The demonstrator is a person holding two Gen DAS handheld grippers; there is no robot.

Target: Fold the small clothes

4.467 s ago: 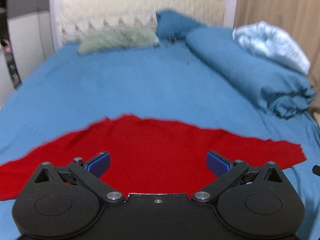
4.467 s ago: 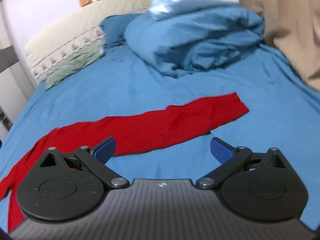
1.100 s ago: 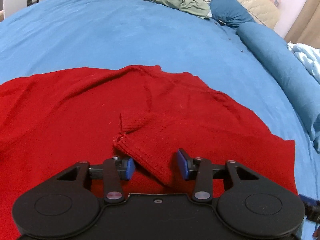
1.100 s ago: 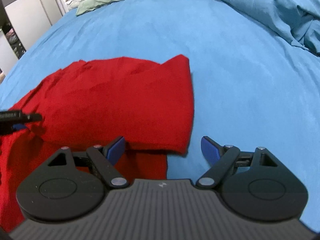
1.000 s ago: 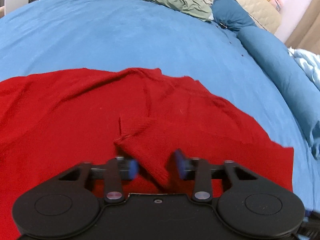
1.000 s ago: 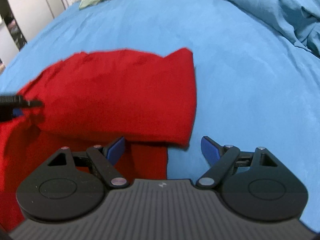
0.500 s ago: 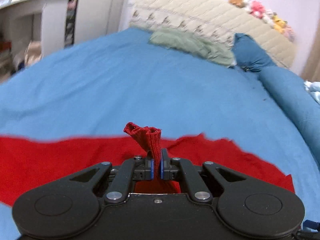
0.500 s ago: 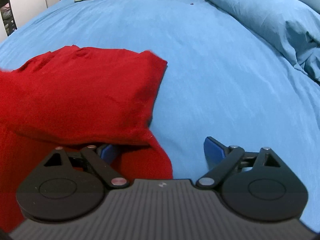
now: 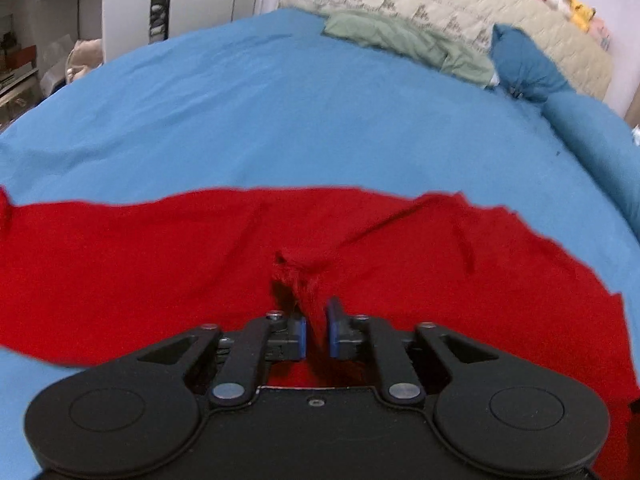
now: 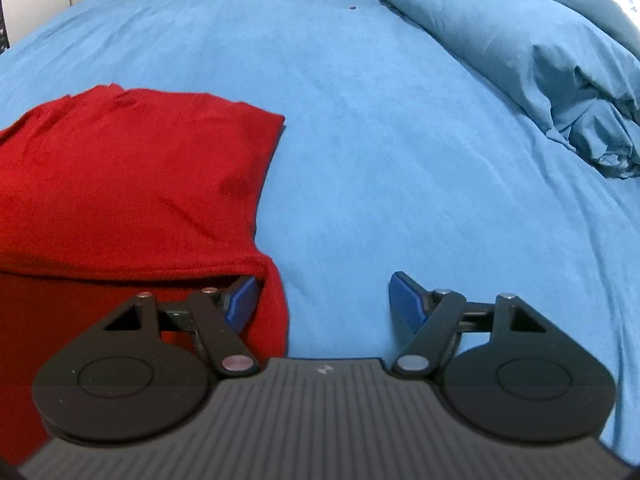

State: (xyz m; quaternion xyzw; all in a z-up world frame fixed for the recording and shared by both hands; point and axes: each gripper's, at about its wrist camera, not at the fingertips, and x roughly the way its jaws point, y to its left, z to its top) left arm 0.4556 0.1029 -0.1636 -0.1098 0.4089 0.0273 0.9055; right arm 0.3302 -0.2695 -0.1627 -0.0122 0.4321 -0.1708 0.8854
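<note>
Pinching red garment [image 9: 160,264] fold, left claw [image 9: 316,334]; right claw [image 10: 326,304] spread.

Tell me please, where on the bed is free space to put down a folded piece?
Bare sheet lies between the red garment and the rolled duvet, and beyond the garment toward the green cloth. The garment's side is crowded.

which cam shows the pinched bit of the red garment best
The left wrist view. It looks straight at the bunched cuff of the red garment clamped in the left gripper. The right wrist view shows only a folded-over part of the garment beside the open right gripper, not the pinch.
</note>
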